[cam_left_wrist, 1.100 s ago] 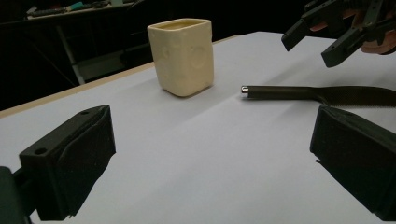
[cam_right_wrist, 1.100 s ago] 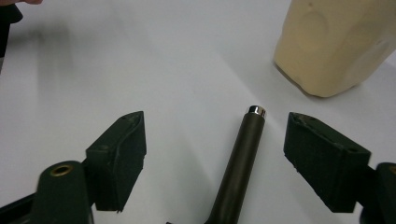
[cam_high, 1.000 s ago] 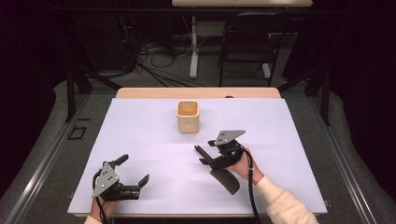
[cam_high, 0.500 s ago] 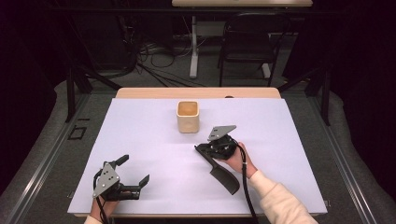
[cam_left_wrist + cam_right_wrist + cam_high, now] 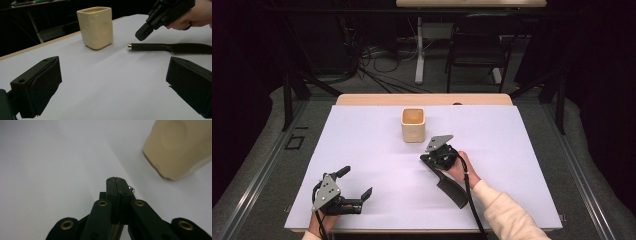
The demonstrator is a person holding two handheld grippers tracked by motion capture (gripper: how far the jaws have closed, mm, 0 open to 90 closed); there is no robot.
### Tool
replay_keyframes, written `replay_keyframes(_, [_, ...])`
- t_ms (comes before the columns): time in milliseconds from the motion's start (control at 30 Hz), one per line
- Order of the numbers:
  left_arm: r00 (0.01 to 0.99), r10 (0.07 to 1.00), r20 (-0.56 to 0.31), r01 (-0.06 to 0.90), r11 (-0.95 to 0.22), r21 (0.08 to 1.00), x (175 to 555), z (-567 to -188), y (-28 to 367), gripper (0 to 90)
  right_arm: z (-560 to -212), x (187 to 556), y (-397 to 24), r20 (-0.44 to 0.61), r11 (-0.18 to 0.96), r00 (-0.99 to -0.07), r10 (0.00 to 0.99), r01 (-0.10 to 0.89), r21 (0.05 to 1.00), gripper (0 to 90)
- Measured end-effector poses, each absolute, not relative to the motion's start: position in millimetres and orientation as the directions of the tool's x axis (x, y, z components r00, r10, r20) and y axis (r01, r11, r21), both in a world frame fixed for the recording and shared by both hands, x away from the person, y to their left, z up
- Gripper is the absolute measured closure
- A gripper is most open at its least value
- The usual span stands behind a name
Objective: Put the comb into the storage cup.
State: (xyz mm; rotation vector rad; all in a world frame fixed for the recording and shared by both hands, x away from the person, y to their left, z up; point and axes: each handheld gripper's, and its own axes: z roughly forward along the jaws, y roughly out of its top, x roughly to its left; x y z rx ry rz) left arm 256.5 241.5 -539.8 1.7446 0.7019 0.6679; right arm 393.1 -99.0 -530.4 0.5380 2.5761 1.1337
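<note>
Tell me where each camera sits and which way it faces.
High view: above the person's side, looking forward and down on the table; both hands show.
Left gripper view: rides the left gripper, facing the cup and knife; its open fingers show.
Right gripper view: rides the right gripper, looking down over shut fingers.
All three share the cup.

**Matt surfaces on a paper-white desk**

The desk (image 5: 362,150) wears a smooth, matt white sheet, with bare pale wood along its far edge. The cup (image 5: 413,124) looks like cream ceramic, satin, faintly dimpled. The knife (image 5: 170,47) has a matt black handle with a shiny metal end cap. Both tools look like matt black plastic.
</note>
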Motion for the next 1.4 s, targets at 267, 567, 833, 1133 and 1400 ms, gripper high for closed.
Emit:
replay_keyframes(267, [0.667, 0.739, 0.092, 0.129, -0.237, 0.963, 256.5, -539.8, 241.5, 0.1, -536.2, 397.2, -90.4, -0.123, 0.657, -0.893, 0.434, 0.220, 0.721, 90.0])
replay_keyframes(567, [0.667, 0.739, 0.095, 0.127, -0.238, 0.963, 256.1, -539.6, 241.7, 0.1, -541.5, 401.6, -86.8, -0.128, 0.675, -0.893, 0.432, 0.225, 0.703, 90.0])
replay_keyframes(833, [0.667, 0.739, 0.095, 0.127, -0.238, 0.963, 256.0, -539.5, 241.7, 0.1, -544.4, 405.6, -90.2, -0.126, 0.683, -0.888, 0.443, 0.243, 0.689, 90.0])
replay_keyframes(1133, [0.666, 0.740, 0.094, 0.127, -0.238, 0.963, 256.1, -539.6, 241.8, 0.1, -545.7, 410.1, -100.4, -0.132, 0.687, -0.875, 0.465, 0.263, 0.678, 90.0])
replay_keyframes(1400, [0.664, 0.742, 0.090, 0.129, -0.233, 0.964, 255.8, -539.6, 242.0, 0.1, -546.2, 412.6, -105.4, -0.145, 0.693, -0.867, 0.477, 0.270, 0.669, 90.0])
